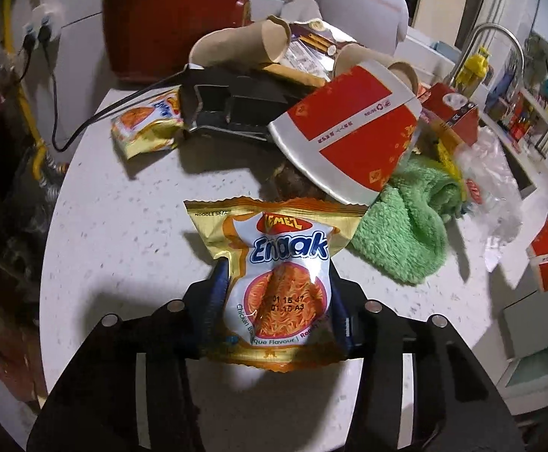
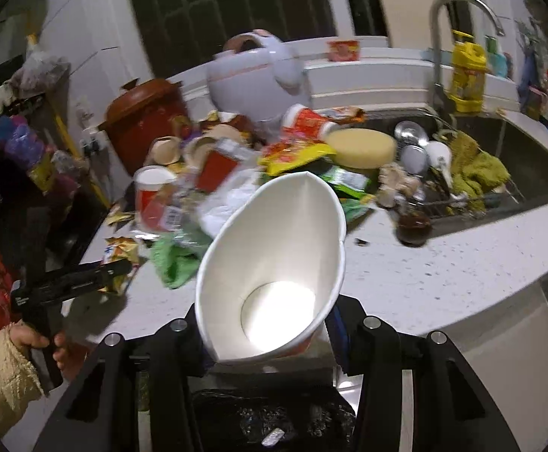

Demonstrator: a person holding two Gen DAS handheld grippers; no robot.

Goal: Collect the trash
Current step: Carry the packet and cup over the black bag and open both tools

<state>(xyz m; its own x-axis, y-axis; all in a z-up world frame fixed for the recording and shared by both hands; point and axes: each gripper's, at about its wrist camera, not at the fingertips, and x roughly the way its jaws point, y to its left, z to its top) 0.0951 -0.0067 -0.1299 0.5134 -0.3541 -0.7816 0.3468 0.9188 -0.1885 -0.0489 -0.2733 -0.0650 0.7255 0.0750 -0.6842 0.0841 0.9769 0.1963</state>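
Observation:
In the left wrist view my left gripper [image 1: 277,301] is shut on an orange and yellow Enaak noodle snack packet [image 1: 274,260], just above the white speckled counter [image 1: 123,226]; the blue pads [image 1: 215,293] press its lower sides. The right wrist view shows my right gripper [image 2: 270,324] shut on a squashed white paper cup [image 2: 274,248] with a red outside, its mouth facing the camera. Below it lies a black trash bag [image 2: 274,418]. The left gripper [image 2: 112,269] also shows there at the left, held by a hand in a cream sleeve [image 2: 2,369].
Trash is piled on the counter: another noodle packet [image 1: 146,124], a flattened red and white cup [image 1: 349,132], cardboard tubes [image 1: 244,45], a green cloth [image 1: 406,233], clear plastic [image 1: 492,196]. A red pot [image 1: 176,19] and white cooker [image 2: 255,79] stand behind. The sink [image 2: 519,158] holds dishes at right.

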